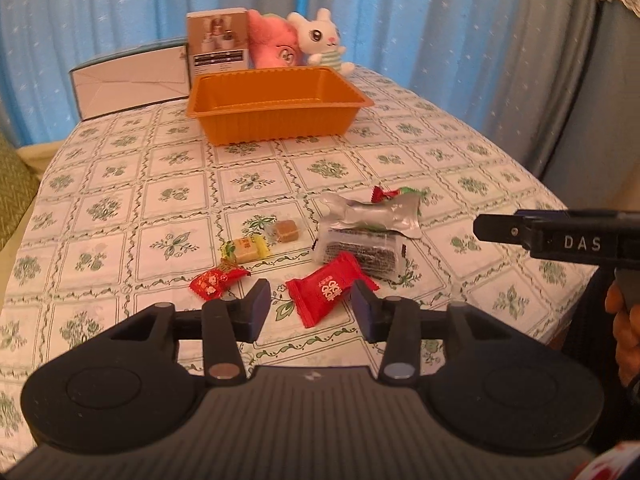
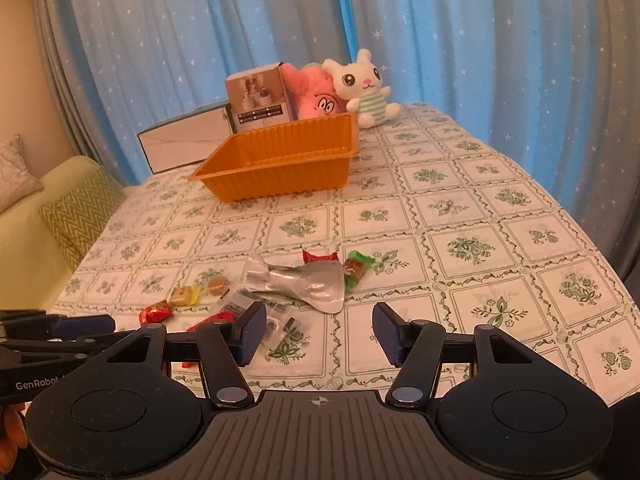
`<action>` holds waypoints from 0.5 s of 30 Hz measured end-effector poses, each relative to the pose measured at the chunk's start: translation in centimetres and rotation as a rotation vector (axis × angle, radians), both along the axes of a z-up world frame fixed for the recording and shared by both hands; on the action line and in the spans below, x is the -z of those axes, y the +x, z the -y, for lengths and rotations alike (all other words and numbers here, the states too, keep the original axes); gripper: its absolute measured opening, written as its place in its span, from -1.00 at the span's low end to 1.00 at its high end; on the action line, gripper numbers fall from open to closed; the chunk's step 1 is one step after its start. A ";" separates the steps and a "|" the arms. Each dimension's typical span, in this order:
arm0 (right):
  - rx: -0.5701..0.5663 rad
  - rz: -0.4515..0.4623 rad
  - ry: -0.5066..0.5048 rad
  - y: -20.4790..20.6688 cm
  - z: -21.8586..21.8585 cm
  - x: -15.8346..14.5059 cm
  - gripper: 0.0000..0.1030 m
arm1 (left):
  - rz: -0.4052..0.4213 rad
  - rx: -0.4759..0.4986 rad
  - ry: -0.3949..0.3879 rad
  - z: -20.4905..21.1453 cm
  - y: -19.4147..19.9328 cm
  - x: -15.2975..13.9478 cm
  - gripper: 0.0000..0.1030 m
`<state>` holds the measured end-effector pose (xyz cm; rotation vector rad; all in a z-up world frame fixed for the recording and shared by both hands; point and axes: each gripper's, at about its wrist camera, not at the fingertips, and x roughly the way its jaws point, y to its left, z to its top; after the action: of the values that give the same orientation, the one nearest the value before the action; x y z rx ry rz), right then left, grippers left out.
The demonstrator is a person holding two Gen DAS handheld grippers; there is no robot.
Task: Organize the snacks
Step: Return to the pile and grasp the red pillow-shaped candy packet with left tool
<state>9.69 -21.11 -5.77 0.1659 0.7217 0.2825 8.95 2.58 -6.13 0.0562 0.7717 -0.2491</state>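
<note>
Left gripper (image 1: 311, 309) is hovering low over the near edge of the green-and-white floral tablecloth (image 1: 120, 184), jaws standing wide apart and holding nothing. The large red foil-wrapped snack packet (image 1: 330, 293) is lying flat on the cloth, roughly between the two fingertips. Right gripper (image 2: 319, 333) is likewise wide open and empty, poised just short of the crumpled silver foil wrapper (image 2: 304, 284).

The loose snacks are sitting clustered near the front: small red candy (image 1: 216, 282), yellow-wrapped candy (image 1: 248, 249), brown caramel cube in clear film (image 1: 286, 231), dark wafer in a clear sleeve (image 1: 362, 251), green-ended candy (image 2: 357, 267). The ribbed orange plastic tray (image 1: 276, 102) is standing apparently empty, well apart from them, toward the far end.

Risks, as judged:
- The packet is thin and slick; fingers closing too high are likely pinching air or skating it away.
- Closing too low may be snagging the cloth and dragging neighbouring sweets.
- The two grippers are working near each other; converging on the same cluster invites a collision.
- The tray looks light, so a hard drop could shove it toward the white plush rabbit (image 1: 324, 36).
</note>
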 end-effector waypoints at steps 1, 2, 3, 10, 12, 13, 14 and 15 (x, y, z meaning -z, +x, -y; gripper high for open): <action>-0.002 -0.005 -0.002 0.1 0.0 0.2 0.15 | 0.000 0.018 0.009 0.1 0.2 0.2 -0.16; -0.004 -0.011 -0.004 0.2 -0.1 0.5 0.15 | -0.003 0.039 0.023 0.2 0.5 0.5 -0.14; -0.005 -0.017 -0.005 0.3 -0.1 0.7 0.15 | -0.007 0.060 0.037 0.3 0.8 0.7 -0.11; -0.009 -0.064 -0.023 1.7 -0.2 2.7 0.15 | -0.014 0.227 0.157 1.1 3.0 3.1 -0.03; -0.011 -0.075 -0.033 2.1 -0.1 3.3 0.15 | -0.002 0.299 0.202 1.7 3.7 3.8 -0.01; -0.011 -0.080 -0.037 2.2 -0.1 3.6 0.15 | 0.001 0.331 0.218 1.9 4.0 4.1 -0.01; -0.009 -0.085 -0.039 2.4 -0.1 3.9 0.15 | 0.002 0.364 0.225 2.1 4.3 4.3 -0.01; -0.008 -0.089 -0.038 2.5 0.0 4.1 0.15 | -0.001 0.393 0.223 2.3 4.7 4.6 -0.01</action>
<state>12.20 -21.06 -9.86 0.1401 0.8155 0.2696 13.64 0.31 -10.71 0.4210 0.7835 -0.5350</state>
